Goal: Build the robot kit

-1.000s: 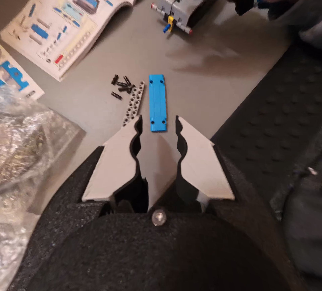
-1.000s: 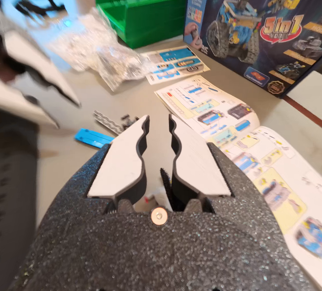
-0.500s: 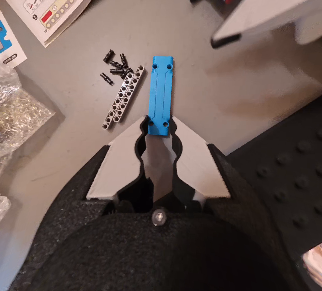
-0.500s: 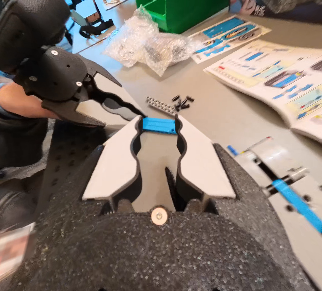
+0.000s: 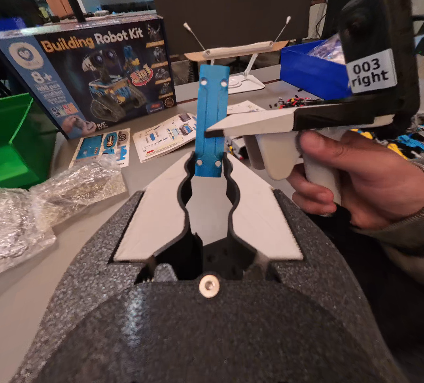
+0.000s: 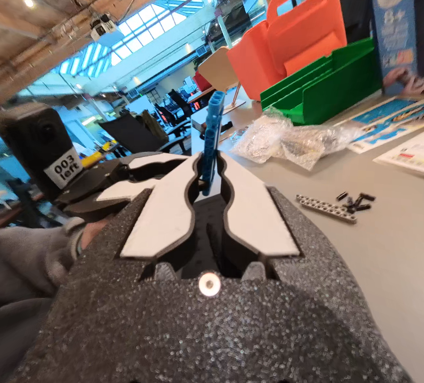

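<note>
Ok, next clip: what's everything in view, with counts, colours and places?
blue panel: one, blue, upright above table
grey beams: two, grey, together on table
black pins: several, black, beside the beams
instruction booklet: one, white, open on table
kit box: one, dark blue, standing behind booklet
sticker sheet: one, blue-white, beside booklet
green bin: one, green, beside box
plastic bags: crumpled heap, clear, near green bin
orange bag: one, orange, behind green bin
blue bin: one, blue, table's far side
left gripper: closed on panel's lower end
right gripper: closed on panel's middle
hand: one, on right gripper's handle
</note>
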Tool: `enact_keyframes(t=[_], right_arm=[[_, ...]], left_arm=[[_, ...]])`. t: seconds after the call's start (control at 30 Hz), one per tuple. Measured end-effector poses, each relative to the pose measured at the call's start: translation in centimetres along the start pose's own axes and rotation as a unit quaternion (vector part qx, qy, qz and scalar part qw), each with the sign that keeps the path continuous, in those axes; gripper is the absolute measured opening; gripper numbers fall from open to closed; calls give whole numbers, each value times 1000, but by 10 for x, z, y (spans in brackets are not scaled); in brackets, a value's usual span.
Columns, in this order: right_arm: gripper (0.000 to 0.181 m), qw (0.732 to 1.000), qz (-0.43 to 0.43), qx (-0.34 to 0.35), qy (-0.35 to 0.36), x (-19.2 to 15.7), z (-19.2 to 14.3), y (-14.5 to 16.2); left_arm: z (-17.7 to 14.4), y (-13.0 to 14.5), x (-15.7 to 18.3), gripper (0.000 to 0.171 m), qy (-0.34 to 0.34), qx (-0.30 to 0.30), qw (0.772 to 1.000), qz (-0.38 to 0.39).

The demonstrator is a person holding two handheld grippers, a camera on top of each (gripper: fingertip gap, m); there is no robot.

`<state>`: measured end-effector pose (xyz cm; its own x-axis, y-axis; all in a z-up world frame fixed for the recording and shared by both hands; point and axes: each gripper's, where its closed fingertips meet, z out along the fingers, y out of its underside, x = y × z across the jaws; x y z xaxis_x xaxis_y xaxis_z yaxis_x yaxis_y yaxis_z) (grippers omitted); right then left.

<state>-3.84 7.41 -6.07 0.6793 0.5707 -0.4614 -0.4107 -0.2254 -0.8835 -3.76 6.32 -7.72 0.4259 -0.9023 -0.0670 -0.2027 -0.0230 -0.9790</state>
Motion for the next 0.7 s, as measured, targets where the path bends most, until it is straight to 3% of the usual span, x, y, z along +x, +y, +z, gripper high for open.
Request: enact_keyframes(t=[0.1, 0.2, 0.27, 0.37, 0.47, 0.7], right_arm=[[6, 996, -83, -37, 9, -8, -6, -6], [6, 981, -146, -126, -24, -22, -15, 0], [6, 969, -156, -155, -115, -59, -24, 5], [6, 960, -155, -184, -144, -81, -26, 8], [6, 958, -152, -193, -145, -89, -24, 12], [6, 952, -131, -209, -182, -99, -33, 18]], left_arm=[[-13, -15, 9, 23, 62, 44, 997, -2], [-36, -42, 3, 35, 151, 105, 979, -83], [-46, -56, 9, 38, 248, 122, 950, -147], [-64, -65, 30, 35, 374, 134, 899, -186], [-73, -66, 39, 9, 408, 144, 886, -165], [-81, -63, 52, 6, 450, 123, 871, -156]])
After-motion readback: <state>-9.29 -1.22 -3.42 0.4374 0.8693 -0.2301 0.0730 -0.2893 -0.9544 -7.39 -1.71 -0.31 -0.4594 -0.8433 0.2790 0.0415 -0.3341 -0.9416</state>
